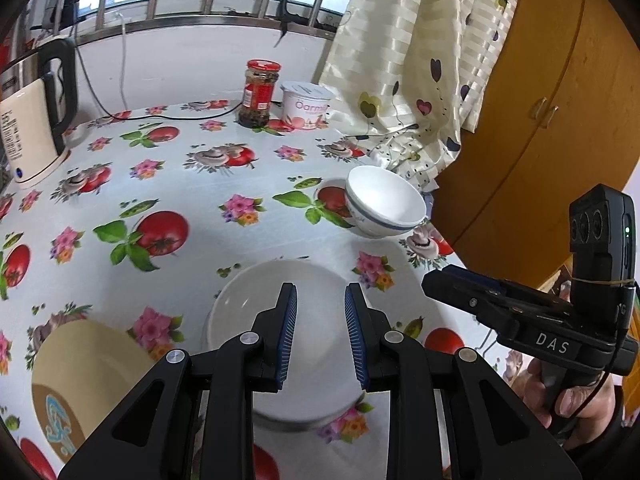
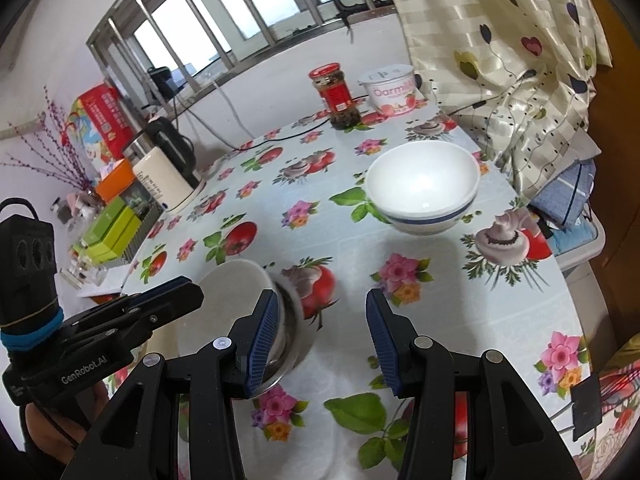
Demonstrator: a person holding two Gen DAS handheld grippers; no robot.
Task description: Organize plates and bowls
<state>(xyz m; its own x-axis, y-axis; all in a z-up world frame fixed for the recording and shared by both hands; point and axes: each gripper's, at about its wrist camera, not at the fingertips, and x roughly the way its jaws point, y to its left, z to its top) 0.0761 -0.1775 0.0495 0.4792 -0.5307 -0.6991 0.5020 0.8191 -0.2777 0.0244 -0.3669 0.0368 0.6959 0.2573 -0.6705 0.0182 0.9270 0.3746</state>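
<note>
Nothing is stacked yet: both tongs, left tongs (image 1: 321, 294) and right tongs (image 2: 322, 302), hang spread and empty near the plain white bowl (image 1: 280, 320), blue-rimmed bowl (image 1: 382, 202) well beyond it, beige plate (image 1: 80, 360) just beside it.

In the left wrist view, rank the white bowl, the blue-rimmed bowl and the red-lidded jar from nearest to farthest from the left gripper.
1. White bowl, directly under the left gripper.
2. Blue-rimmed bowl, ahead to the right.
3. Jar, at the table's far edge.
</note>
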